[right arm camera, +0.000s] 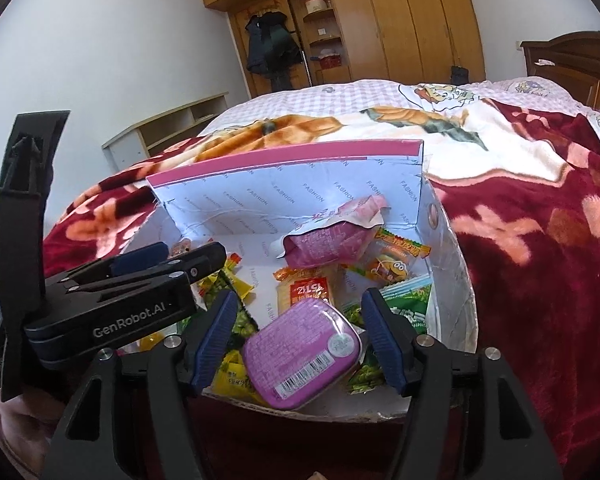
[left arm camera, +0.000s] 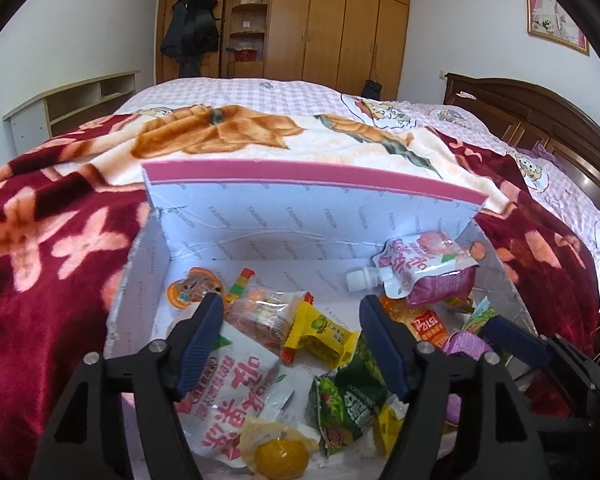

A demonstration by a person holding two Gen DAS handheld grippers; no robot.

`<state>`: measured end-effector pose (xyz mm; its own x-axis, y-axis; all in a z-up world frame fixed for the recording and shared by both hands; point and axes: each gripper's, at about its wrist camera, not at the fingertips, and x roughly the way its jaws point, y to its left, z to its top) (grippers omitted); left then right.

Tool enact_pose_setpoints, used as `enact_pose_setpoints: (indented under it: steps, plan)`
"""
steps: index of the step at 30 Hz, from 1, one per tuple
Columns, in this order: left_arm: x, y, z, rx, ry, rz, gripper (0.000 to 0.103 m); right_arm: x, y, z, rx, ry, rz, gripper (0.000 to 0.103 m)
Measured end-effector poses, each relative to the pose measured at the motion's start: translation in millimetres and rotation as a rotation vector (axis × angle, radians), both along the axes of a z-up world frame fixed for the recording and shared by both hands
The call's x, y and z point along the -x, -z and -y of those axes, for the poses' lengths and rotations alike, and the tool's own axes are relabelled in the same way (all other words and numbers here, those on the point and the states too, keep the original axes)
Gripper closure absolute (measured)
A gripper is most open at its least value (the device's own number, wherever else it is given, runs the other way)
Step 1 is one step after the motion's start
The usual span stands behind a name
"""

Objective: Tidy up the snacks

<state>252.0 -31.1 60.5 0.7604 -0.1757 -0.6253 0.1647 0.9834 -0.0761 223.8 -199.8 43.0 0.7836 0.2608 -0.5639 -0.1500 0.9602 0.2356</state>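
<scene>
Bedroom blanket point(left arm camera: 60, 240) carries a white box point(left arm camera: 260, 208) of snacks. Left gripper point(left arm camera: 292, 316) hangs parted and empty above a yellow packet point(left arm camera: 320, 334). Right gripper point(right arm camera: 300, 312) likewise spread, a purple tin point(right arm camera: 304, 352) loose between its fingers.

Both wrist views look steeply down, close over the open white box point(left arm camera: 260, 216) of snacks on the bed point(left arm camera: 60, 240), facing the wardrobe point(left arm camera: 340, 20) in the upper frame. They share box, blanket and wardrobe; the right view, seemingly set slightly rightward, catches the left claw point(right arm camera: 188, 260) at mid left.
</scene>
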Motion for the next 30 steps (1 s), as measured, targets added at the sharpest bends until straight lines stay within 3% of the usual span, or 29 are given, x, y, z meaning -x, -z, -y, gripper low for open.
enact_pose_setpoints:
  steps: [4,10,19,26,30]
  plan:
    - [7,-4,-5,0.004,-0.016,-0.002,0.029,6,-3,-1,-0.016,-0.008,0.001,0.029]
    - [22,-7,-13,0.01,-0.03,0.001,0.029,23,-15,-1,-0.029,-0.03,0.046,0.029]
    - [54,-15,-16,0.012,-0.015,0.002,0.028,47,-16,0,-0.008,0.004,0.029,0.028]
    - [90,-8,-23,0.049,-0.024,-0.007,0.028,71,-18,-3,0.01,0.02,0.036,0.028]
    - [110,-1,-22,0.018,-0.051,0.006,0.028,84,-10,-6,0.03,0.036,0.024,0.028]
